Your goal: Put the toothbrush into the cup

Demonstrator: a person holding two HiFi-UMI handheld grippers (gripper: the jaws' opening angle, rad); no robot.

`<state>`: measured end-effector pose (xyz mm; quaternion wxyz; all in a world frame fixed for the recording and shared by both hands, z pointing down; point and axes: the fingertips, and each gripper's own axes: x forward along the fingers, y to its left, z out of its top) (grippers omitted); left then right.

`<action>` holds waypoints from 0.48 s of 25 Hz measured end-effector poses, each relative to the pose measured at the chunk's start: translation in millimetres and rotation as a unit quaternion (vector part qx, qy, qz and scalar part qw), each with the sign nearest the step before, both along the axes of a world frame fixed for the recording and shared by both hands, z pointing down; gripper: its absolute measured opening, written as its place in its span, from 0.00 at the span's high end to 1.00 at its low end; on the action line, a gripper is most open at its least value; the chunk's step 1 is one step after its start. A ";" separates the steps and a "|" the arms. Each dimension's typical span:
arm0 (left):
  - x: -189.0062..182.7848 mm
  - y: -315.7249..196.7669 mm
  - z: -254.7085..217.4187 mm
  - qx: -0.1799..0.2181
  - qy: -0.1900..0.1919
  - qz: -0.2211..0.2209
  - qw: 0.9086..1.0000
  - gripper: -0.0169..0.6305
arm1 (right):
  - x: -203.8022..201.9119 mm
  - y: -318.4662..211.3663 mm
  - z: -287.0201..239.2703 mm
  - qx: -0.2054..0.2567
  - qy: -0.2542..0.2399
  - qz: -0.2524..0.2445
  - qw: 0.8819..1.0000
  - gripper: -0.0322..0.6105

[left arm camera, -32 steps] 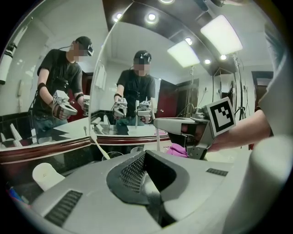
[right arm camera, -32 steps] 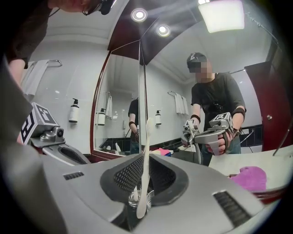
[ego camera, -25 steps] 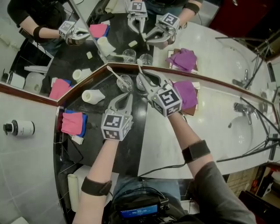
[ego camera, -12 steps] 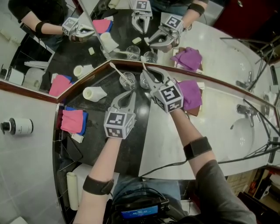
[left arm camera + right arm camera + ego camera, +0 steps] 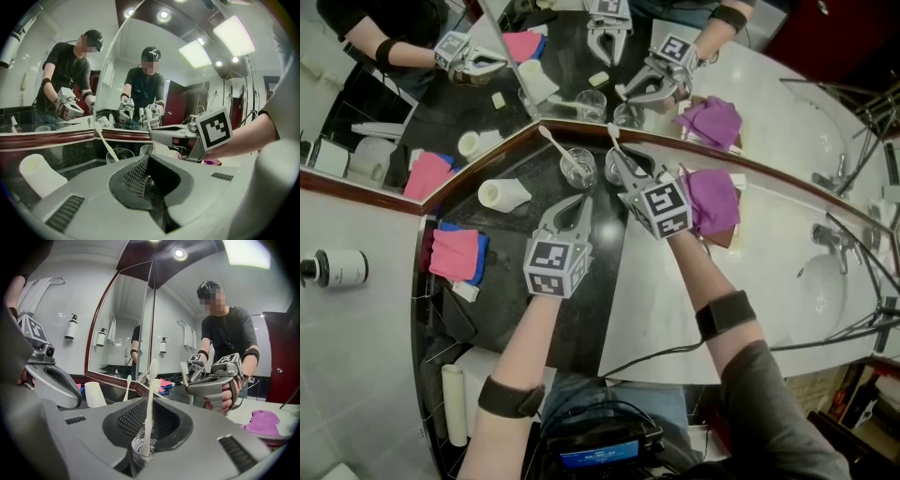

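Head view: the left tool (image 5: 574, 208) hovers over the black table (image 5: 511, 239), and the right tool (image 5: 622, 174) beside it grasps a toothbrush (image 5: 613, 142).
Left gripper view: its jaws are clenched on nothing.
Right gripper view: the toothbrush stands upright between the pads, its lower end inside the glass cup (image 5: 139, 450) just beneath the tool's tips.

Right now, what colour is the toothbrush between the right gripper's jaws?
Off-white all over. The toothbrush shows best in the right gripper view.
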<state>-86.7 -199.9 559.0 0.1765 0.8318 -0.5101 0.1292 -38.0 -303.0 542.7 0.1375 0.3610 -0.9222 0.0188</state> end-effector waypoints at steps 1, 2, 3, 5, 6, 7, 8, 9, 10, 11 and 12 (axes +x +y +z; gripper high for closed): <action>-0.5 0.7 1.4 -0.002 0.000 -0.001 1.000 0.97 | -0.2 0.2 3.9 -0.002 0.007 0.000 1.000 0.86; -0.8 1.4 2.8 -0.003 0.000 -0.001 1.000 0.97 | -0.5 0.4 7.9 -0.004 0.015 0.000 1.000 0.86; -1.2 2.2 4.0 -0.005 0.000 -0.001 1.000 0.97 | -0.7 0.7 12.1 -0.006 0.024 0.000 1.000 0.86; -2.1 3.4 5.5 -0.007 0.000 -0.002 1.000 0.97 | -0.2 0.3 20.0 -0.011 0.041 0.004 0.999 0.85; -2.2 3.6 5.4 -0.007 0.001 -0.003 1.000 0.97 | 0.9 -0.4 23.4 -0.014 0.048 0.009 0.999 0.85; -2.3 3.7 5.0 -0.007 0.001 -0.003 1.000 0.97 | 2.2 -1.3 26.3 -0.017 0.054 0.013 0.998 0.85; -2.4 3.8 4.8 -0.007 0.001 -0.003 1.000 0.97 | 3.2 -2.1 28.5 -0.019 0.060 0.017 0.998 0.85; -2.6 4.0 4.9 -0.007 0.001 -0.003 1.000 0.97 | 3.8 -2.8 29.9 -0.019 0.064 0.019 0.998 0.85; -3.0 4.2 5.2 -0.007 0.001 -0.004 1.000 0.97 | 4.0 -3.6 30.7 -0.019 0.067 0.020 0.997 0.85; -3.5 4.4 5.5 -0.008 0.001 -0.004 1.000 0.97 | 3.8 -4.5 31.2 -0.020 0.069 0.021 0.997 0.85; -3.9 4.5 5.6 -0.008 0.001 -0.005 1.000 0.97 | 3.5 -5.4 32.3 -0.022 0.071 0.022 0.997 0.85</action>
